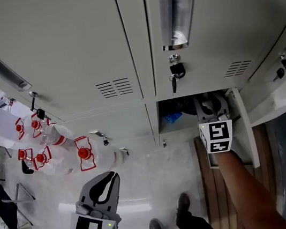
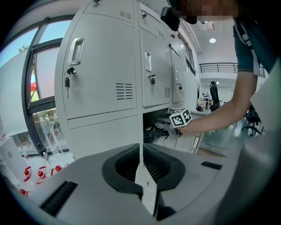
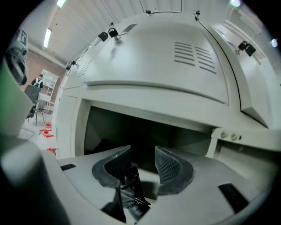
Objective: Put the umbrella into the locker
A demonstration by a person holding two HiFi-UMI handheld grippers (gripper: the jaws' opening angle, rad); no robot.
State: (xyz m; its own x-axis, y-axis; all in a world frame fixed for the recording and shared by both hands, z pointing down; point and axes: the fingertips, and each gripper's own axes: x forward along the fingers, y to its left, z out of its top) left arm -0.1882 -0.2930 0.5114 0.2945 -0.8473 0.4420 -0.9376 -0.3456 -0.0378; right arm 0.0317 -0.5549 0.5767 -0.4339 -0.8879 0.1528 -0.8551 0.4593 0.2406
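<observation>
Right gripper view: the right hand-held gripper stands open and empty at the mouth of the locker. The black umbrella lies inside. The left hand-held gripper is closed on nothing.

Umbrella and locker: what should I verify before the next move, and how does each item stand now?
1. Umbrella lies inside the open locker: ok.
2. Right tool jaws apart, pressing on nothing: ok.
3. Right tool clear of the opening: not ok, it is at the mouth.
4. Left tool empty, jaws together: ok.
5. Door shut: not ok, it stands open.
6. Umbrella clear of the door's path: cannot tell.
</observation>
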